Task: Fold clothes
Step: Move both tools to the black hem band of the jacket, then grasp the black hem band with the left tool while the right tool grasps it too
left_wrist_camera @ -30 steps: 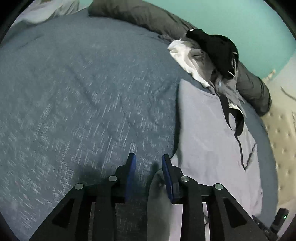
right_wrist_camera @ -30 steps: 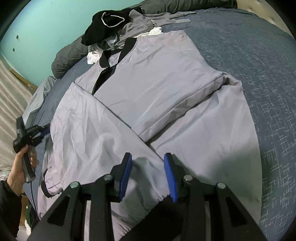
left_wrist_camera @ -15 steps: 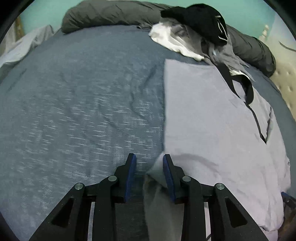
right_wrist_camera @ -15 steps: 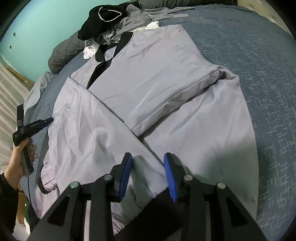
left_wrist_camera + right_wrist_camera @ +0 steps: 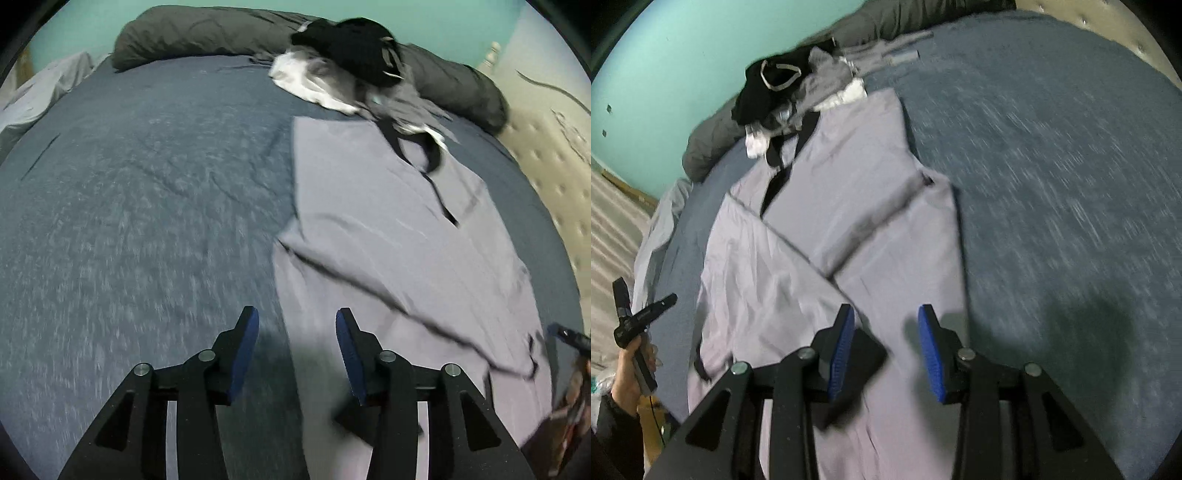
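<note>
Left gripper [image 5: 295, 332] jaws apart and empty, hovering over the edge of a grey jacket [image 5: 388, 240], right gripper [image 5: 884, 332] jaws apart above its folded sleeve, jacket spread flat on blue bedspread [image 5: 1052, 166], clothes pile [image 5: 347, 62] beyond.

The light is dim and cool. Both fisheye views curve strongly at the edges, with black corners. Motion blur smears the bed [image 5: 129, 221] cover, and dark shadows lie under the jaws.

Blue bedspread [image 5: 140, 206] bare left of grey garment [image 5: 369, 229]; clothes pile [image 5: 343, 62] blocks far edge.
</note>
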